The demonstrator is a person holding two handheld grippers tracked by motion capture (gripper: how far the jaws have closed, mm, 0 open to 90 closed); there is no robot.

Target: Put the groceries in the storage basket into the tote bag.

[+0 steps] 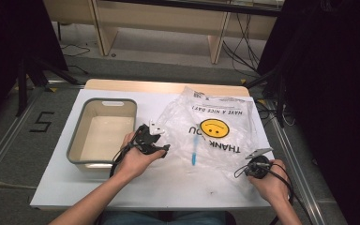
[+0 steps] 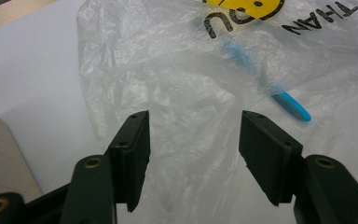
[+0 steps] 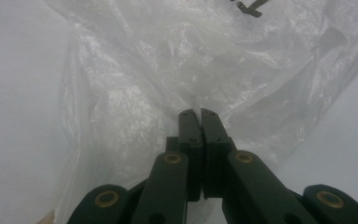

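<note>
On my left sits one grey bin (image 1: 102,133), near the bench's (image 1: 168,185) left edge. Just right of it, my left hand (image 1: 138,159) rests low on the bench, forearm coming in from the near edge. Its left tongs (image 1: 161,140) point toward the bag's left edge. In the left gripper view those tongs (image 2: 193,144) stand open, nothing pinched, with film lying beneath the gap.

One clear plastic bag (image 1: 215,131) with a yellow smiley print is spread over the right half of the bench, reaching the far right corner. One blue pen (image 1: 194,152) lies inside it, near the middle.

My right hand (image 1: 272,183) sits at the near right corner. The right tongs (image 1: 253,164) are closed, their jaws (image 3: 198,116) pressed together, pinching the bag's near-right edge.
</note>
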